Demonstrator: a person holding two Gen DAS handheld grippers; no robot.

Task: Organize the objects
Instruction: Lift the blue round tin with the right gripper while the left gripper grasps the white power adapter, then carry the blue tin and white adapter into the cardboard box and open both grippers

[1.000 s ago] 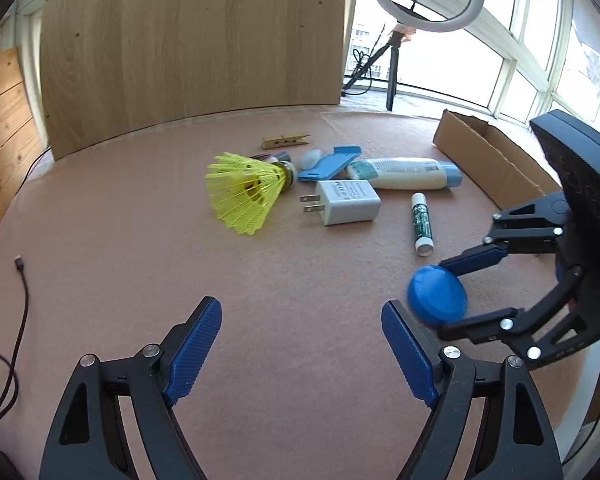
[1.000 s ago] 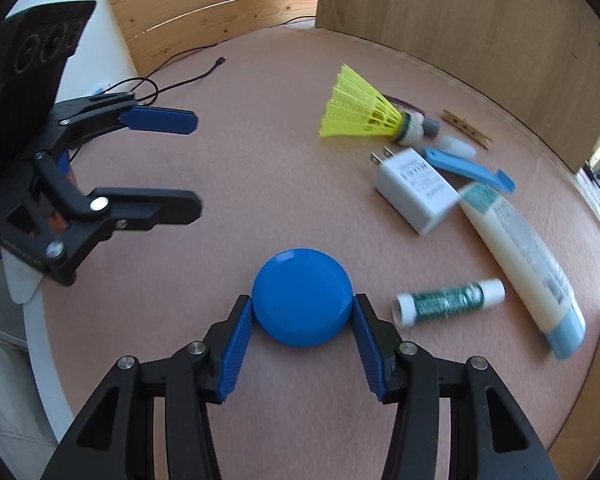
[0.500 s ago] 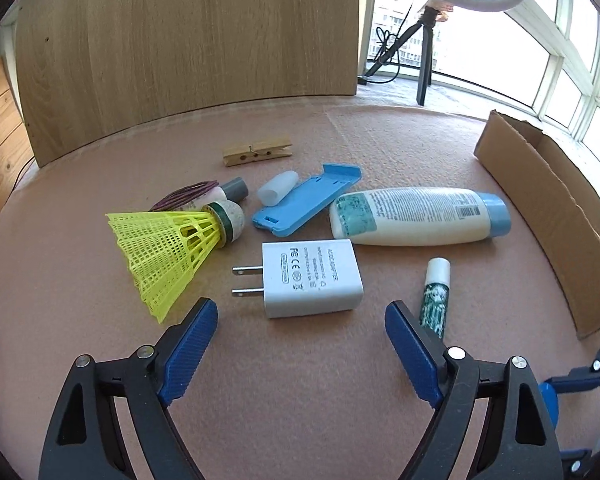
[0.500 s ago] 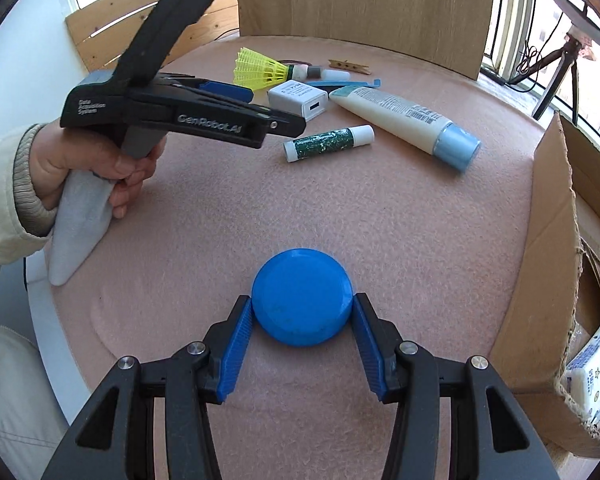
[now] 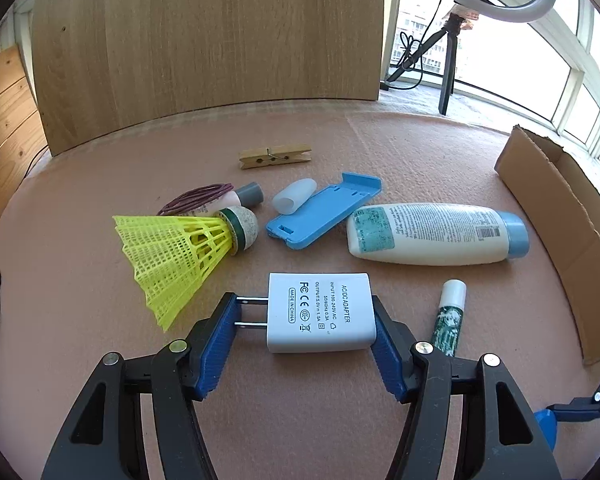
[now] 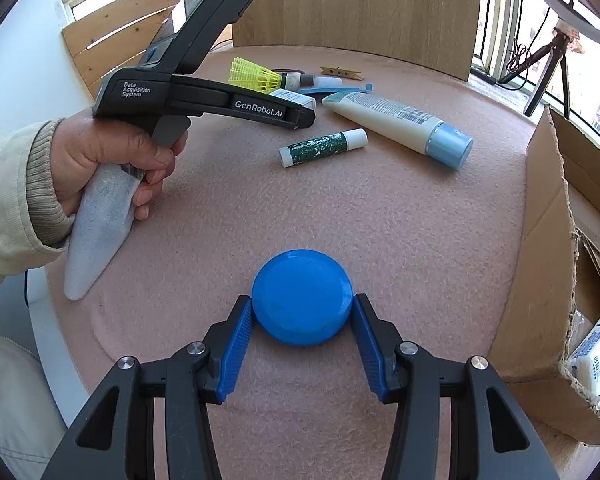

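Left wrist view: the left gripper (image 5: 305, 334) is set around the charger (image 5: 320, 312), and its jaws have just been closing. One blue pad is at the tips of the prongs, the other against the flat end of the white body.
Left grip: contact looks made on both sides, though whether the prong side is pressed firmly cannot be told from this angle.
Charger: it lies flat on the pink table (image 5: 100, 240), prongs toward the shuttlecock (image 5: 180, 252), just beside it but apart.
Advice, left: the squeeze is best finished before any lift, since bare metal prongs give a narrow, slippery seat; a straight upward lift would keep the shuttlecock and the glue stick (image 5: 448, 320) undisturbed.
Right wrist view: the right gripper (image 6: 302, 326) is closed on the blue lid (image 6: 302, 296), both pads against its rim, the lid held above the table.
Advice, right: the lid should be kept level and carried to the cardboard box (image 6: 548, 240) at the right, over its near wall.
Around: the lotion bottle (image 5: 436, 234), blue holder (image 5: 324, 210) and clothespin (image 5: 275, 156) lie further off, not yet sorted.
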